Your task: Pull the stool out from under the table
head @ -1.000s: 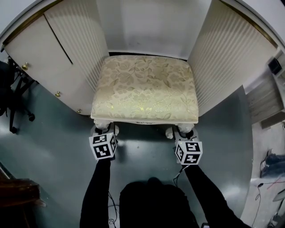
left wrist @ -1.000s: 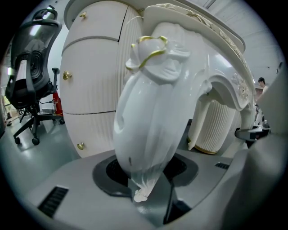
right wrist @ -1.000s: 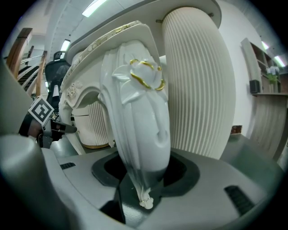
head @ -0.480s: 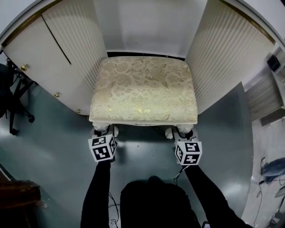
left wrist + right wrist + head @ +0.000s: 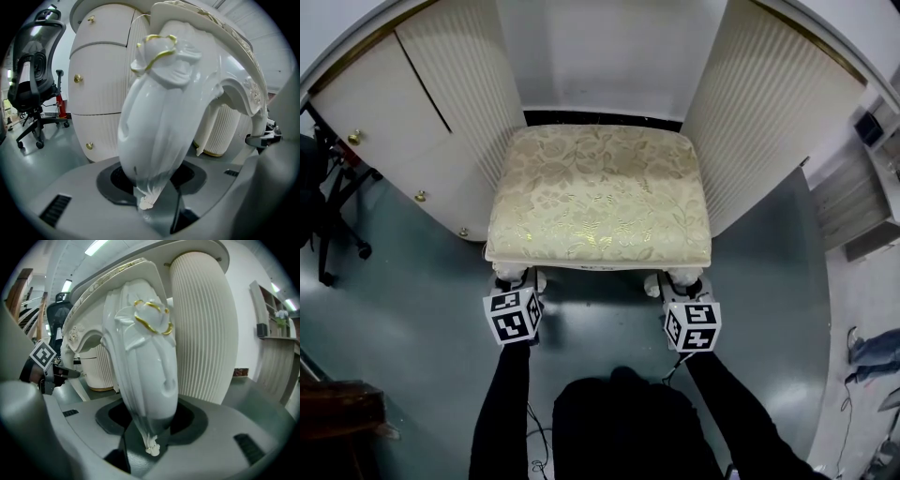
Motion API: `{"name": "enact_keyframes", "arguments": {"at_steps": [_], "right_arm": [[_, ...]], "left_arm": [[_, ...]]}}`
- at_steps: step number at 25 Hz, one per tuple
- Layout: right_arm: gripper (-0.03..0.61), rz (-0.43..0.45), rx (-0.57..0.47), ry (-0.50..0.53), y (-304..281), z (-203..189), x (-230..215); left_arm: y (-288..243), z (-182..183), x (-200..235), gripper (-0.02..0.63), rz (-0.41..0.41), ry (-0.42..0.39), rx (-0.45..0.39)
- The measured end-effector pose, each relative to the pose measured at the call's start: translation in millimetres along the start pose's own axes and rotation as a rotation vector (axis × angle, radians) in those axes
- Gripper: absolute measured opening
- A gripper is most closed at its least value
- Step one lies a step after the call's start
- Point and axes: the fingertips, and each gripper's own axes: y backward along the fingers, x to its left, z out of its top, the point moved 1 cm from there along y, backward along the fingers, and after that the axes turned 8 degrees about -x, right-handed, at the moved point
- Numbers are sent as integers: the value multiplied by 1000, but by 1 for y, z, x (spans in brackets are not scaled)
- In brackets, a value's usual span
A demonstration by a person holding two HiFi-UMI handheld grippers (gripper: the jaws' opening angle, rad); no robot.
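- Plainly, the stool [image 5: 600, 192] stands in the knee space of the white table [image 5: 609, 56]. Most of its cream floral seat lies forward of the table's front edge, and its rear edge sits right at that edge.
- We have the left gripper [image 5: 517, 279] clamped low on the front left leg [image 5: 159, 117] and the right gripper [image 5: 682, 281] clamped low on the front right leg [image 5: 145, 362]. Each pair of tongs stands fairly wide only because a thick carved leg fills it.
- We judge the pull under way but not finished, since the seat sits between the left pedestal [image 5: 469, 84] and the right pedestal [image 5: 769, 112], close to both.
- The legs are glossy and taper downward, so a hard haul could let the jaws slide toward the feet.
- If we pull harder on one side, a seat corner could swing into a fluted pedestal.
- We hold low while the seat rides high, so a rear foot catching could tip the stool away from us.
- The floor [image 5: 412, 309] is grey-green, smooth and shiny, and we expect the feet to slide, perhaps with a scrape.
- Our own body is close behind the grippers, which leaves little room to draw back without stepping.
- Further out are gold knobs [image 5: 77, 78] on the curved drawers, a black office chair [image 5: 35, 79] at the left and some shelving [image 5: 269, 310] at the right.
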Motion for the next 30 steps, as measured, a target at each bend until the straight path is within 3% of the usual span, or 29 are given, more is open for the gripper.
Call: {"name": "enact_keyframes", "arguments": {"at_steps": [30], "right_arm": [[198,28,58,-2,0,1,-3]], "left_arm": [[9,-3,-3,202,31,17,55]]}}
